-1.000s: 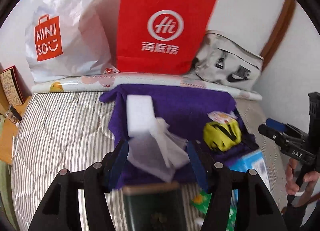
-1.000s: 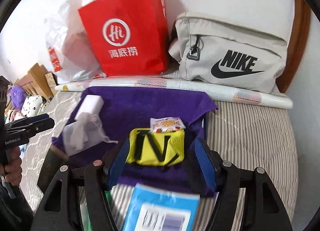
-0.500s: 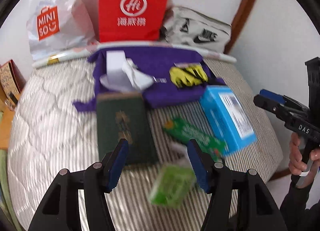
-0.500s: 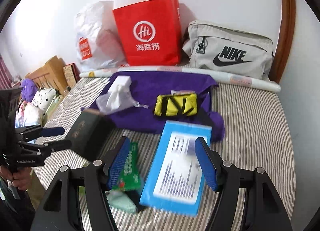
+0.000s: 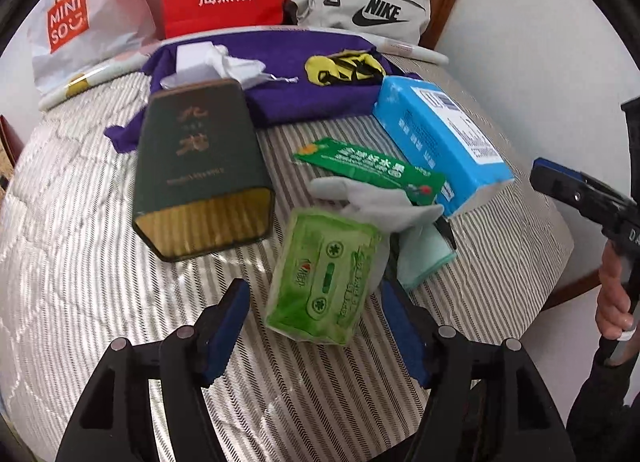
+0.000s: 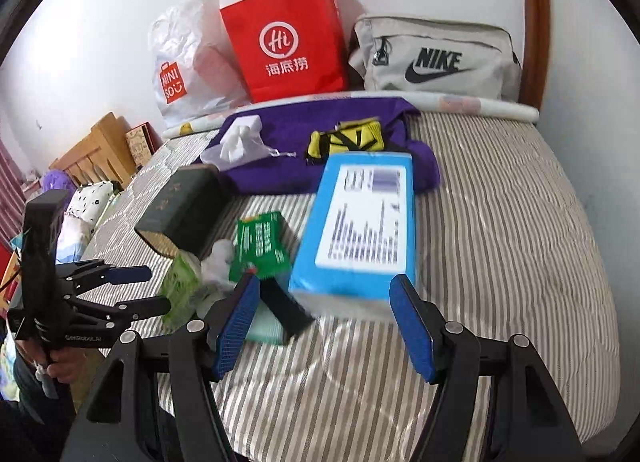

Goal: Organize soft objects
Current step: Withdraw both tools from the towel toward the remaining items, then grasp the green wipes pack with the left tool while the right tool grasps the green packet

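Observation:
On the striped bed a purple cloth (image 5: 280, 62) (image 6: 320, 118) lies at the back with a white pouch (image 5: 228, 64) (image 6: 240, 144) and a yellow-black pouch (image 5: 344, 68) (image 6: 346, 140) on it. Nearer lie a green tissue pack (image 5: 324, 282) (image 6: 180, 286), a grey-white cloth (image 5: 380, 202) (image 6: 218, 258) and a mint cloth (image 5: 424, 254). My left gripper (image 5: 316, 326) (image 6: 144, 288) is open and empty, just short of the tissue pack. My right gripper (image 6: 324, 326) is open and empty in front of the blue box (image 6: 360, 222) (image 5: 436, 138).
A dark green tin (image 5: 200, 166) (image 6: 184, 206) and a flat green packet (image 5: 372, 168) (image 6: 260, 246) lie mid-bed. A red paper bag (image 6: 288, 42), a white Miniso bag (image 6: 188, 62) and a grey Nike bag (image 6: 436, 58) stand against the wall. Wooden furniture (image 6: 96, 154) is at left.
Both grippers have pulled back from the purple cloth toward the near edge of the bed and stayed open. The tissue pack, tin and blue box now fill the foreground.

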Motion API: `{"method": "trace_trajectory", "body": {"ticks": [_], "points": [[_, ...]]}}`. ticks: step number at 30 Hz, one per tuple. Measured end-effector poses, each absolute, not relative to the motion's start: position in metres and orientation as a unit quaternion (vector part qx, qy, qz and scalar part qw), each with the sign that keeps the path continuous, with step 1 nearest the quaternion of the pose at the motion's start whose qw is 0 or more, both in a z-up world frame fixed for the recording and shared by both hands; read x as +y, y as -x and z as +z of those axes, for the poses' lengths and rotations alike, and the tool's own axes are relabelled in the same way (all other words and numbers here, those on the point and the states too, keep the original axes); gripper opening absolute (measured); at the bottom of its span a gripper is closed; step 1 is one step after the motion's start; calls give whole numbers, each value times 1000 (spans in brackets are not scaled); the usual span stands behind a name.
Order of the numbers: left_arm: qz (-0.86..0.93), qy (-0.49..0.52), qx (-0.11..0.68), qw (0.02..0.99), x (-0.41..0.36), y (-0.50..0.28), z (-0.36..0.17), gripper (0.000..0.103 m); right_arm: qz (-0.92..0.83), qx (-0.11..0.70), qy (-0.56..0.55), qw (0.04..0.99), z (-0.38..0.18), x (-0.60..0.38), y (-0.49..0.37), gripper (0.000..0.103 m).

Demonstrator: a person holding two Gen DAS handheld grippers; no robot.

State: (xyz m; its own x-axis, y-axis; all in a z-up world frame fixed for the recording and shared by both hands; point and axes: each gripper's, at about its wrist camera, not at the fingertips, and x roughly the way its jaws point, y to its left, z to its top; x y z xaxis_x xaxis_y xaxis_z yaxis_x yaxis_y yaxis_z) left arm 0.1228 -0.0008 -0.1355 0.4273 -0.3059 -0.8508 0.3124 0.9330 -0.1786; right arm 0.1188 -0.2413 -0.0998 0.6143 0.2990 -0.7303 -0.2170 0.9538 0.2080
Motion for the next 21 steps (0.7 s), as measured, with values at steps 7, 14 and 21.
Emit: {"method": "trace_trajectory", "body": {"ticks": [7, 14, 21], "points": [[-175, -30, 510, 841, -16, -131, -156, 66, 152, 424, -43, 892, -121, -240, -107, 67], [-172, -25, 495, 851, -19, -134, -158, 54, 176, 427, -32, 886, -133, -230, -103, 67], [-140, -8, 489, 861, 9, -119, -150, 53, 202, 419, -1, 885, -135, -207, -102, 67]]}}
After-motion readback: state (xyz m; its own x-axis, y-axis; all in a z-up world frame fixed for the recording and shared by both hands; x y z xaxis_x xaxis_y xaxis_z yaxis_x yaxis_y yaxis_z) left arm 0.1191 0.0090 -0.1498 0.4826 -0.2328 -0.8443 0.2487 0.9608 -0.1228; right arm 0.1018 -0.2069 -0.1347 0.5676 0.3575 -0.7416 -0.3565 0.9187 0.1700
